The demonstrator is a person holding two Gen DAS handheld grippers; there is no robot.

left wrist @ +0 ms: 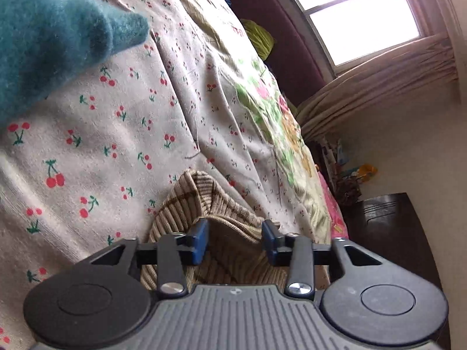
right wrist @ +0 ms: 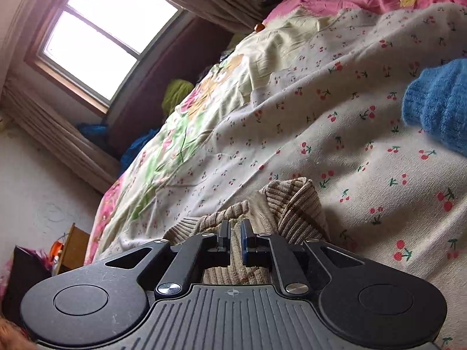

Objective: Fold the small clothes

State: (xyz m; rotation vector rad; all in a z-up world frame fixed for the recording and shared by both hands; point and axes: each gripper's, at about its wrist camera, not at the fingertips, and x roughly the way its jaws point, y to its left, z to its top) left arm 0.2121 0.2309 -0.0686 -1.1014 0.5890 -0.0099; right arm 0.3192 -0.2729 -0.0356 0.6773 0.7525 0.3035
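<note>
The left gripper (left wrist: 236,240) has its fingers wide over the beige ribbed sweater (left wrist: 186,201) on the cherry-print bed sheet (left wrist: 102,134); the right gripper (right wrist: 235,237) has its fingers narrow, gripping nothing.

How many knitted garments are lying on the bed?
2: a beige ribbed knit by the grippers, a blue knit farther along the cherry sheet. Others may be hidden.

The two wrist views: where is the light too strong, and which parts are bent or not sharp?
Left wrist view: the window is blown out to white, the teal knit garment close to the lens is soft, and the fisheye bends the window frame. Right wrist view: the window is also overexposed, the wall below it is dim, and the cherry-print sheet stays fairly sharp.
</note>
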